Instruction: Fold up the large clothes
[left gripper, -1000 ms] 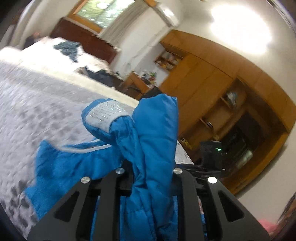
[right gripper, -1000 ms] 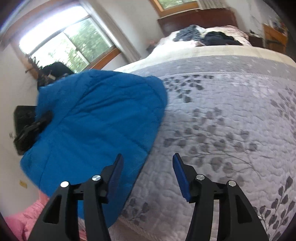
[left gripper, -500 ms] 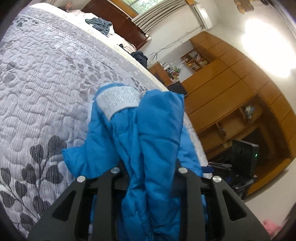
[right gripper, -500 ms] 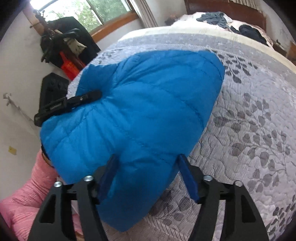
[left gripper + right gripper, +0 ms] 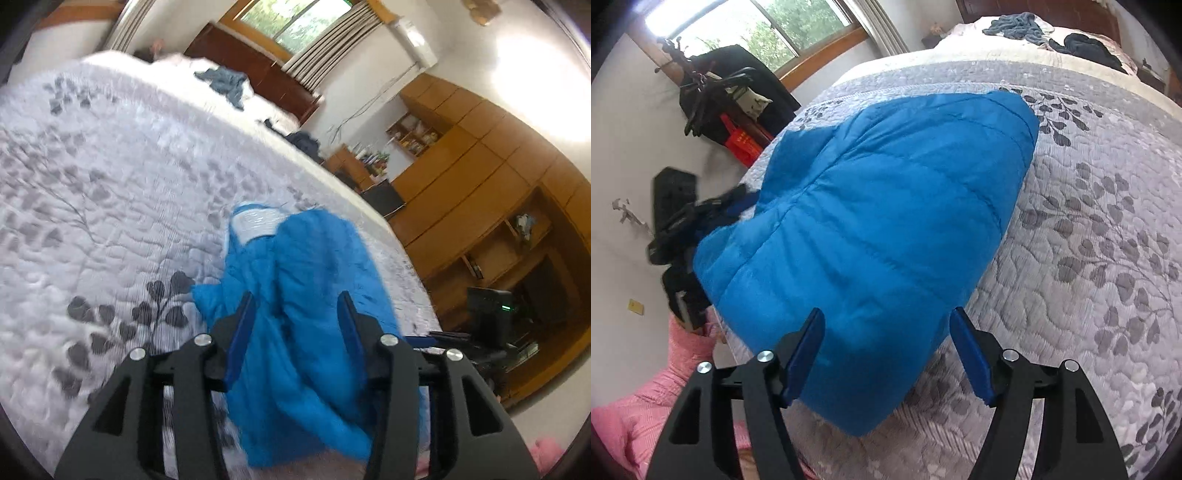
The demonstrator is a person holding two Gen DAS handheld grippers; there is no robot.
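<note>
Lying across the lower middle of both views, the blue padded jacket [image 5: 314,332] rests on the grey leaf-patterned quilt [image 5: 110,192] near the bed's front edge. The left gripper [image 5: 297,314] has its fingers spread apart with jacket fabric showing between them, not pinched. In the right wrist view the right gripper [image 5: 888,339] is likewise parted, its blue pads on either side of the jacket's [image 5: 879,229] near end; whether they touch the cloth is unclear. A white patch [image 5: 258,223] shows at the jacket's far end in the left view.

Toward the top centre of the left view, a grey-blue garment [image 5: 225,83] lies on the far bed before a dark headboard [image 5: 255,74]. Wooden cabinets [image 5: 480,177] fill the right side, with a black device [image 5: 487,314] at lower right. In the right view, a coat rack with dark clothes [image 5: 716,96] stands at upper left, a red bag [image 5: 742,144] beneath it, and a pink sleeve [image 5: 657,398] occupies the lower left corner, partly behind the gripper.
</note>
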